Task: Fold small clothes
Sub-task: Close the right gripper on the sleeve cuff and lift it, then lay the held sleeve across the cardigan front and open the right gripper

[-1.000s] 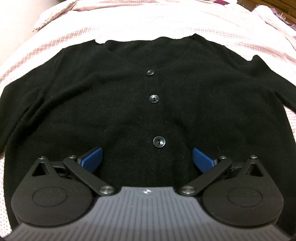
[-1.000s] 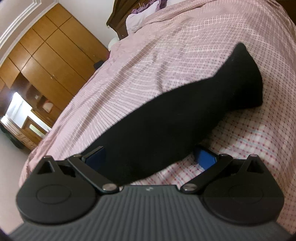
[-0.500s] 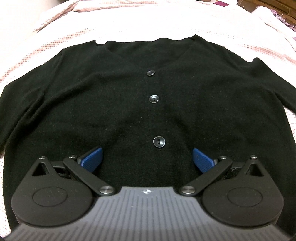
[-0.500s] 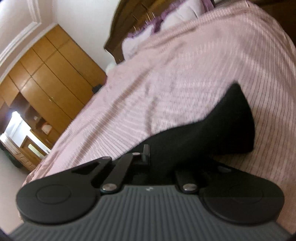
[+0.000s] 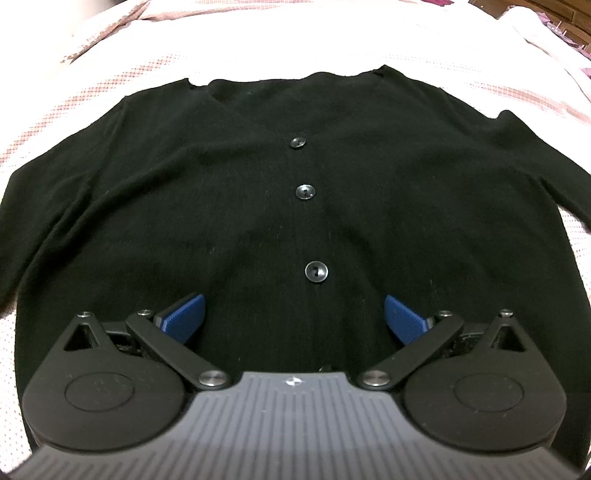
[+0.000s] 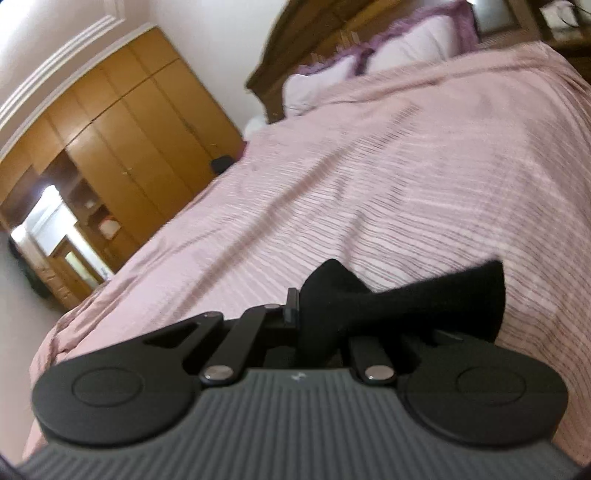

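A black buttoned cardigan (image 5: 221,192) lies flat, front up, on the pink bedspread (image 5: 295,40). Three buttons run down its middle, the lowest one (image 5: 316,272) just ahead of my left gripper (image 5: 293,317). That gripper is open and empty, low over the cardigan's hem, its blue pads (image 5: 183,318) wide apart. My right gripper (image 6: 321,317) is shut on the cardigan's black sleeve (image 6: 424,299), which bunches at the jaws and hangs lifted off the bed. The sleeve's cuff end (image 6: 487,295) sticks out to the right.
The pink striped bedspread (image 6: 369,184) fills the right wrist view. Pillows (image 6: 388,51) and a dark wooden headboard (image 6: 306,33) stand at the far end. A wooden wardrobe (image 6: 122,140) lines the wall to the left.
My right gripper closed on the sleeve and lifted it off the bed, tilting up. My left gripper stayed open over the hem, nearly still.
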Action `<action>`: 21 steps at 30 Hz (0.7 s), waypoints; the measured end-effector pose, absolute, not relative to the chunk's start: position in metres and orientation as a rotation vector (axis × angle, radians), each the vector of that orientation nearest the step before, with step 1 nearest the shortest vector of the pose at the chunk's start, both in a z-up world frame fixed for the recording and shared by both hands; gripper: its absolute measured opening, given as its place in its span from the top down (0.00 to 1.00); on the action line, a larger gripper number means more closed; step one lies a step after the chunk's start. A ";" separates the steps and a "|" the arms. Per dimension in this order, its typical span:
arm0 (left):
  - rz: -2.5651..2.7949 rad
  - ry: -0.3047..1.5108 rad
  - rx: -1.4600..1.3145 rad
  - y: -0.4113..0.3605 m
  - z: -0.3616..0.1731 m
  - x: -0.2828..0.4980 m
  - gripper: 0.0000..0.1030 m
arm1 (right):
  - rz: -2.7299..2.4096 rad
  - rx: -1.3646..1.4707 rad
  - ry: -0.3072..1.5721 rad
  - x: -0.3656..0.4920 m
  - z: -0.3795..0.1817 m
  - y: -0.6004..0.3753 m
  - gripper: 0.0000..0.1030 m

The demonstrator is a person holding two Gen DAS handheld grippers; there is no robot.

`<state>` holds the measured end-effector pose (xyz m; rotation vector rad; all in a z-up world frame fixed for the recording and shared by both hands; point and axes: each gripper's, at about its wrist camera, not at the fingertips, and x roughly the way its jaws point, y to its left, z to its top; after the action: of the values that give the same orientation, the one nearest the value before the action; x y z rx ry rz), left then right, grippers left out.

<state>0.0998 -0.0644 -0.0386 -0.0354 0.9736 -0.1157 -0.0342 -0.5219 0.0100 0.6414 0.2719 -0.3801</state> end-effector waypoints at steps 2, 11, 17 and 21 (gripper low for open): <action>-0.116 0.975 -0.037 -0.064 -0.038 0.099 0.00 | -0.353 0.636 0.266 -0.029 0.020 -0.516 0.94; -0.109 0.968 -0.047 -0.054 -0.033 0.093 0.00 | -0.159 0.607 0.240 0.007 0.062 -0.464 0.94; -0.099 0.948 -0.046 -0.041 -0.027 0.086 0.00 | -0.065 0.544 0.225 0.034 0.085 -0.417 0.94; -0.084 0.929 -0.034 -0.034 -0.021 0.082 0.00 | -0.006 0.503 0.216 0.048 0.097 -0.389 0.94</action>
<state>0.0823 -0.0335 -0.0206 -0.0345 0.9285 -0.0839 0.0485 -0.3890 0.0974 0.5029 0.2157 -0.0065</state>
